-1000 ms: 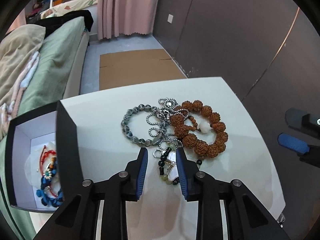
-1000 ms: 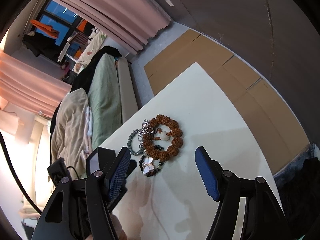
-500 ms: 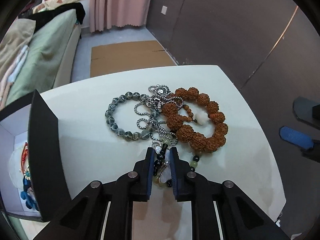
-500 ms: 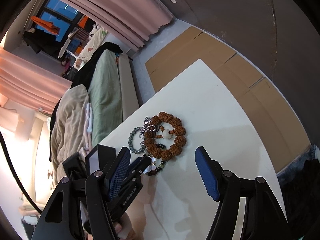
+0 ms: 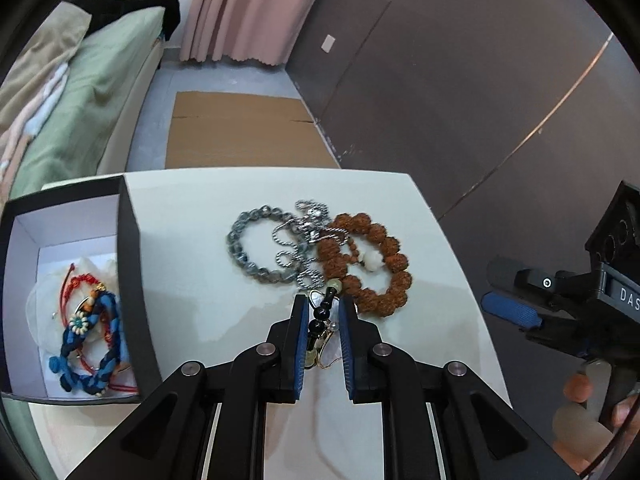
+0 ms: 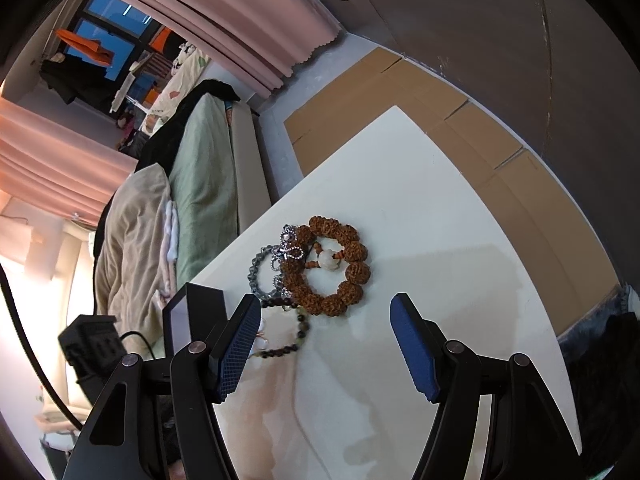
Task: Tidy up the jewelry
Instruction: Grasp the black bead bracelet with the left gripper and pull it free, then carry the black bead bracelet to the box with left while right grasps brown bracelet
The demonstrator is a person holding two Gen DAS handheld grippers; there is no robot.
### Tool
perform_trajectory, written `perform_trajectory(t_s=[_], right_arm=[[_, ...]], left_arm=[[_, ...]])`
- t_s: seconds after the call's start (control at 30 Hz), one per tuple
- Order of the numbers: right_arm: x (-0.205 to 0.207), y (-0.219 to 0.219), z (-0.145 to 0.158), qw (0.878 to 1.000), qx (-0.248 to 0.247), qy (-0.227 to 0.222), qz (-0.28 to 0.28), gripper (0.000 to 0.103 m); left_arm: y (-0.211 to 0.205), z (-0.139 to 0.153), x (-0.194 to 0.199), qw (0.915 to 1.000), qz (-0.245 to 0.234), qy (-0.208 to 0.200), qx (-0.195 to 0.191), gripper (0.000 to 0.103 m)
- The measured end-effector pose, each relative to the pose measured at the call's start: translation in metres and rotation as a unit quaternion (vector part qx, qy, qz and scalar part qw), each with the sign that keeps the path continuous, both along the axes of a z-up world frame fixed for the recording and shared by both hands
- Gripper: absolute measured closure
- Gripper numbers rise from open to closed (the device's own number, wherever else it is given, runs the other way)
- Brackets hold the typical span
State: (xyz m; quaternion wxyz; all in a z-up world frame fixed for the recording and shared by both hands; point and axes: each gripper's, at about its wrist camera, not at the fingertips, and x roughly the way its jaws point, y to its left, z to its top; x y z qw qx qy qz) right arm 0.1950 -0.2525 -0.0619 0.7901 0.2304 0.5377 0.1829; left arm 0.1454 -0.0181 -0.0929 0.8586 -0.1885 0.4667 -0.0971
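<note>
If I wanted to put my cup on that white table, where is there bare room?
The table is bare right of the brown seed bracelet, out to its far corner and right edge, and also between the black box and the grey bead bracelet. The middle is crowded: grey bracelet, silver chain and brown bracelet lie tangled together.

the table (image 5: 192, 240) carries everything. the seed-bead bracelet (image 5: 380, 264) is the landmark, lying toward the table's far right part. touching its left side is the chain (image 5: 298, 240), and left of that, overlapping the chain, the round-bead bracelet (image 5: 248, 248). just before the seed-bead bracelet, toward the camera, the dark-bead strand (image 5: 322, 312) runs between the left gripper (image 5: 324, 316) fingers. the box (image 5: 128, 280) stands well left of it at the table's edge, with the braided cords (image 5: 86, 344) inside. the right gripper (image 5: 508, 296) hangs to its right, past the table edge.
</note>
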Motion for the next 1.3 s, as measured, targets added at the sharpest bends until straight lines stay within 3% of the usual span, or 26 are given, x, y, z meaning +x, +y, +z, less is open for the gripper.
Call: perform_trajectory(t_s=[0.23, 0.4, 0.63, 0.67, 1.13, 1.3], right_arm=[[0.001, 0.007, -0.001, 1.0, -0.005, 0.001, 0.004, 0.035], [0.001, 0.008, -0.001, 1.0, -0.006, 0.002, 0.004, 0.035], [0.0, 0.006, -0.001, 1.0, -0.003, 0.001, 0.0, 0.035], [0.0, 0.006, -0.001, 1.0, -0.003, 0.001, 0.0, 0.035], [0.011, 0.01, -0.013, 1.0, -0.027, 0.009, -0.003, 0.035], [0.021, 0.02, -0.027, 0.998, -0.053, 0.019, 0.002, 0.049]], left_arm=[[-0.016, -0.016, 0.003, 0.9985, -0.034, 0.041, 0.007, 0.087], [-0.022, -0.022, 0.008, 0.9973, -0.047, 0.055, -0.013, 0.087], [-0.024, -0.03, 0.011, 0.9974, -0.039, 0.06, 0.014, 0.087], [-0.023, -0.03, 0.011, 0.9976, -0.035, 0.057, 0.015, 0.095], [0.01, 0.009, -0.005, 0.9997, 0.011, -0.014, -0.014, 0.096], [0.02, 0.017, -0.007, 0.9993, 0.017, -0.026, -0.021, 0.096]])
